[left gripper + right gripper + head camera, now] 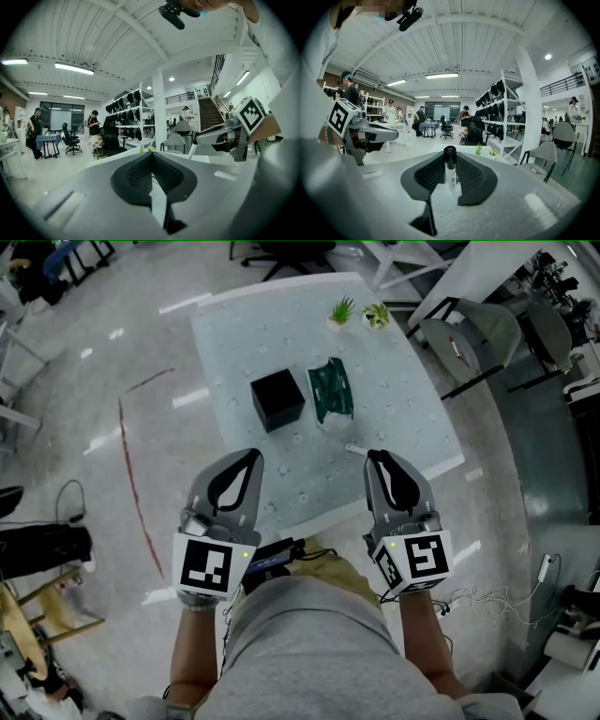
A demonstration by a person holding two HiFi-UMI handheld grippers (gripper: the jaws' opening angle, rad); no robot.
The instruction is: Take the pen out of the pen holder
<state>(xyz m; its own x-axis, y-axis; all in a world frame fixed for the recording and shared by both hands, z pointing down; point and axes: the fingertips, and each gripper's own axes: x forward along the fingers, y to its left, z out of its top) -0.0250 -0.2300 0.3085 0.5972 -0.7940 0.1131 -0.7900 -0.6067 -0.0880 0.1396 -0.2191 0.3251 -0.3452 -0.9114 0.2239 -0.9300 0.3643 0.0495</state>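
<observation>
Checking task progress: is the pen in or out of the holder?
Out. The pen is clamped between the right gripper's jaws, away from the black pen holder on the table.

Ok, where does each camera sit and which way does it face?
Head view: on the person's head, facing down at the pale table; shows left hand-held gripper, right hand-held gripper, grey-shirted torso.
Left gripper view: rides that gripper, facing across the room; jaws shut, empty.
Right gripper view: likewise; jaws hold white black-capped pen.
All share the small green potted plants.
</observation>
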